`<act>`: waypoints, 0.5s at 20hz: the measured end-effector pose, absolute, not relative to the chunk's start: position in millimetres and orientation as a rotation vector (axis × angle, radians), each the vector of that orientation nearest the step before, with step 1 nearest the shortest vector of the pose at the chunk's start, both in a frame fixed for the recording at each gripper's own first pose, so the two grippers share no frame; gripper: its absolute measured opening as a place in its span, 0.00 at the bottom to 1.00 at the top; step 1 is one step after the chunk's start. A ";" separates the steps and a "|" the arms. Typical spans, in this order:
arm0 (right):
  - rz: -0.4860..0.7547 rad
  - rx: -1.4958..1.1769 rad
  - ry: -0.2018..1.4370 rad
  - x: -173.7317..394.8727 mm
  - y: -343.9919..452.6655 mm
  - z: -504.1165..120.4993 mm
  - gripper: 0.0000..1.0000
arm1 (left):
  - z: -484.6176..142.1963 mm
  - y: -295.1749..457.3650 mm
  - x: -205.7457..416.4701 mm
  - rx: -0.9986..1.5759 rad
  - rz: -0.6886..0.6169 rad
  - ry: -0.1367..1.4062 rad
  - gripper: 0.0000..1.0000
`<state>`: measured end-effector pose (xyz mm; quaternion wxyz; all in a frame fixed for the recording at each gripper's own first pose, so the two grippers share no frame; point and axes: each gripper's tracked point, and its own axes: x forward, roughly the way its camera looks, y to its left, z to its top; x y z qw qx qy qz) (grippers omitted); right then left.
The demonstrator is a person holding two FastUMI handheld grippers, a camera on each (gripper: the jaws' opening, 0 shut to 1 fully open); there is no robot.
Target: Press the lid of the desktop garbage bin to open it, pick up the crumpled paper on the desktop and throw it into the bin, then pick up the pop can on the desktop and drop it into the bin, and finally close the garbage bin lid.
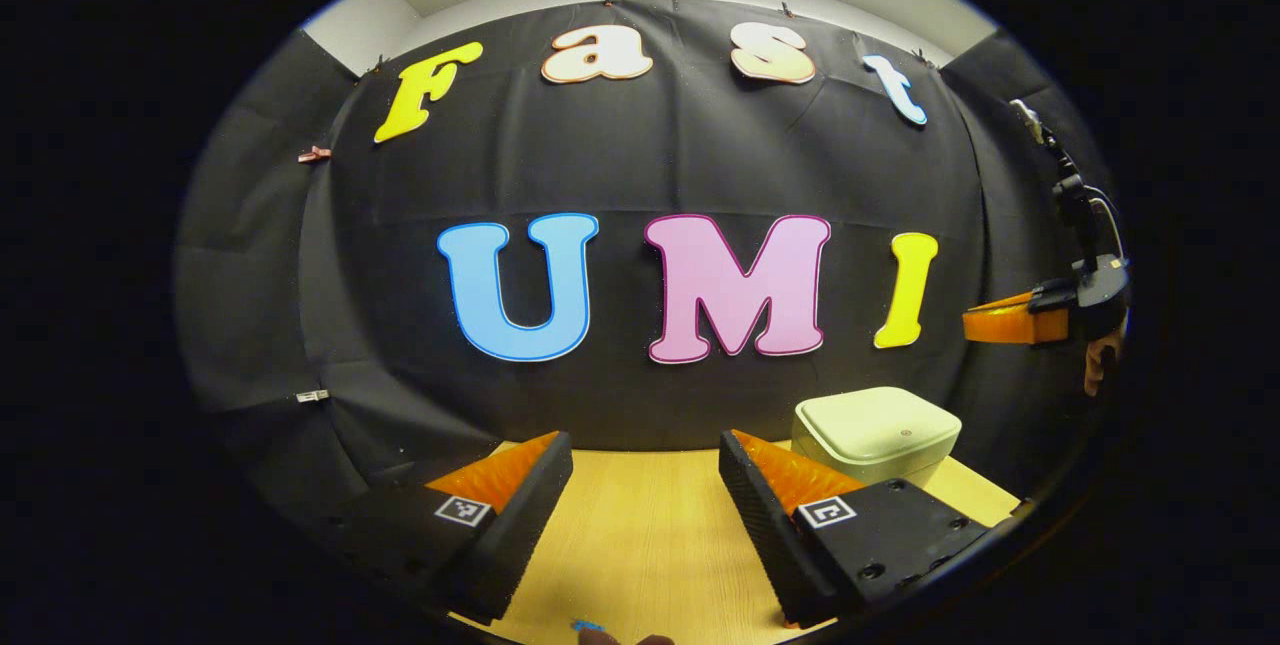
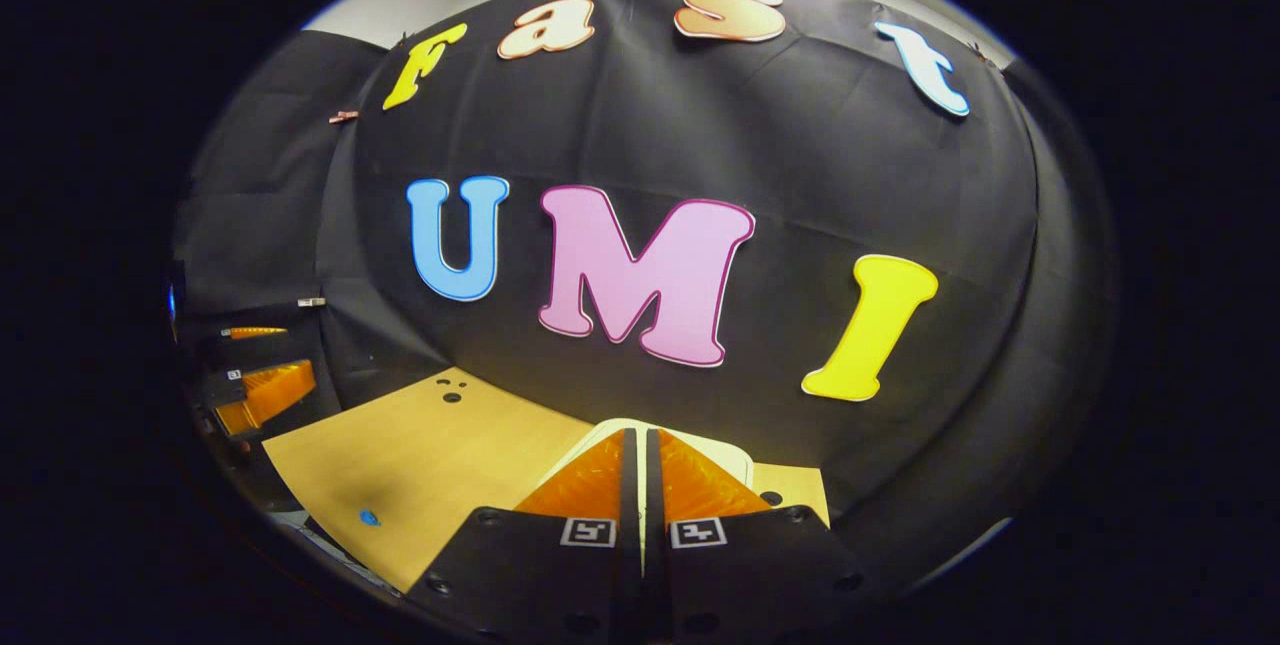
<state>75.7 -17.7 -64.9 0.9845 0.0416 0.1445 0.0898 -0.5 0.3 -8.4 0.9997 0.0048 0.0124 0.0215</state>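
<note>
My right claw point(image 2: 640, 450) is pinched closed on nothing, hovering right over the garbage bin point(image 2: 735, 460), lid down. Left claw point(image 1: 645, 470) gapes wide above the tabletop point(image 1: 650, 535), bin point(image 1: 877, 433) just ahead to its right.

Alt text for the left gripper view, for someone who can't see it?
The left gripper hangs open over a wooden table. A pale bin, lid closed, stands at the back right, with the right gripper raised beyond it.
</note>
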 end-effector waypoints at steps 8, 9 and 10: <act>0.214 0.165 0.435 101.0 -3.2 -135.2 0.05 | -12.4 11.4 -2.3 0.003 0.069 0.036 0.95; 0.216 0.166 0.451 102.3 -1.2 -142.5 0.05 | -12.5 13.0 -2.4 0.003 0.073 0.038 0.95; 0.218 0.159 0.462 103.2 -0.8 -149.9 0.05 | -14.4 13.7 -2.8 0.002 0.074 0.041 0.96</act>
